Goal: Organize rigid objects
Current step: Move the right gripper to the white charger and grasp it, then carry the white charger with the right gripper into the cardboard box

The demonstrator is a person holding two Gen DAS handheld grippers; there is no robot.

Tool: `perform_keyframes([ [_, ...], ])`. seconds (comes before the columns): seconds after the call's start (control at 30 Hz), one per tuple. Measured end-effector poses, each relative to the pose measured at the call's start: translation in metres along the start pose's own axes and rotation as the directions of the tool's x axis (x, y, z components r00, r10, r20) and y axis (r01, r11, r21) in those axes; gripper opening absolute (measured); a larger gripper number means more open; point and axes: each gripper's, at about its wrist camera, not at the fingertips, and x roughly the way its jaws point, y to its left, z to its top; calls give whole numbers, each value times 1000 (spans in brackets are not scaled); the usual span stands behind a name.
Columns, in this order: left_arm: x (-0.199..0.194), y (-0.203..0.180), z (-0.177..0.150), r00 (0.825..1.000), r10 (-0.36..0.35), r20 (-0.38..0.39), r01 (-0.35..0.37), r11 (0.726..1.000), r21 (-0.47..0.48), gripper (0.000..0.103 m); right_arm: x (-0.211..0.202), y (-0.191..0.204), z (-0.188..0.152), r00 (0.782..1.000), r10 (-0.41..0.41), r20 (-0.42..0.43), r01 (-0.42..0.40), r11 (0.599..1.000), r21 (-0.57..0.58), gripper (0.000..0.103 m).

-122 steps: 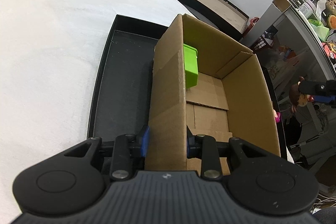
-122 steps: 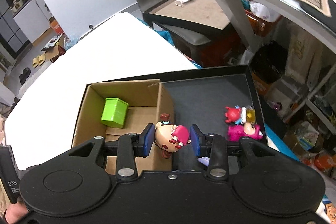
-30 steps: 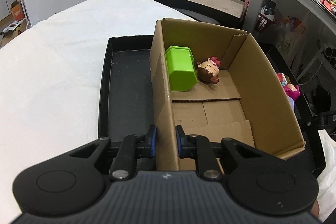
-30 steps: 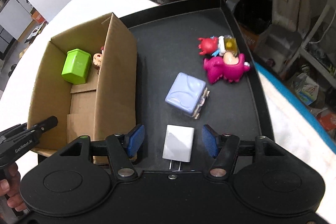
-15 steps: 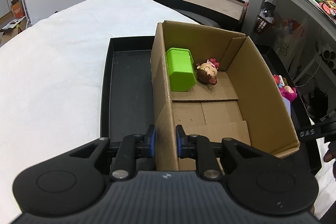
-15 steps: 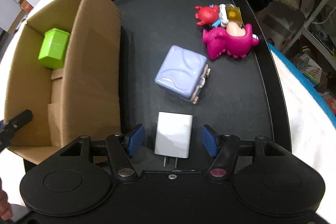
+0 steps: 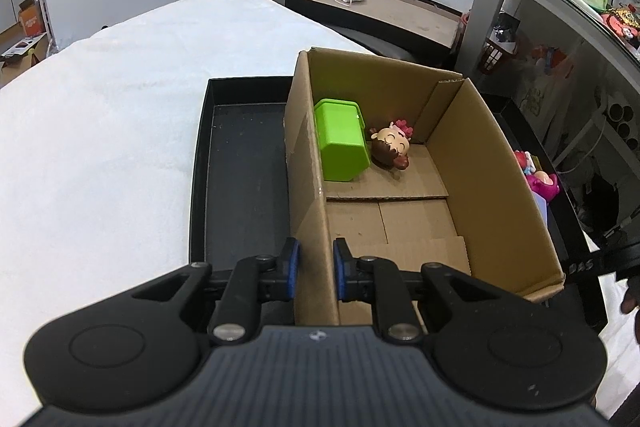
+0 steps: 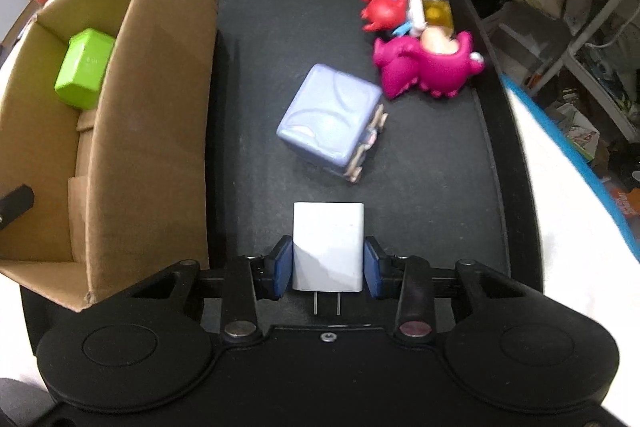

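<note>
My left gripper [image 7: 314,273] is shut on the left wall of the cardboard box [image 7: 310,187], which stands in a black tray [image 7: 240,163]. Inside the box lie a green block [image 7: 342,145] and a small doll figure [image 7: 390,147]. My right gripper [image 8: 327,267] is shut on a white plug charger [image 8: 328,245] resting on the tray [image 8: 420,195], its prongs pointing back at the camera. Ahead of it lie a lilac cube [image 8: 330,115], a pink dinosaur figure [image 8: 428,67] and a red crab toy [image 8: 384,11]. The box [image 8: 152,131] stands to the left.
The tray sits on a white cloth-covered table [image 7: 100,131]. A second dark tray [image 7: 392,15] with a bottle and a mask stands behind. Shelves and clutter [image 7: 572,7] fill the right side. The tray's right rim [image 8: 516,163] borders white cloth and a blue edge.
My right gripper has moved down and closed its fingers onto the white charger. Four seconds ago it held the doll, which now lies in the box. The left gripper keeps its grip on the box wall.
</note>
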Motion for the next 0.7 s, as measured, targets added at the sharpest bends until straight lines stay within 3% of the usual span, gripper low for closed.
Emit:
perform_keyframes([
  [0.27,0,1,0,1000,-4,0,4,1000,-1,17,-39,-8,6,994,15,109,-20,999,41,36],
  [0.7,0,1,1,1000,-5,-1,5,1000,-3,17,-83,15,29,976,38,213,-34,999,-19,36],
])
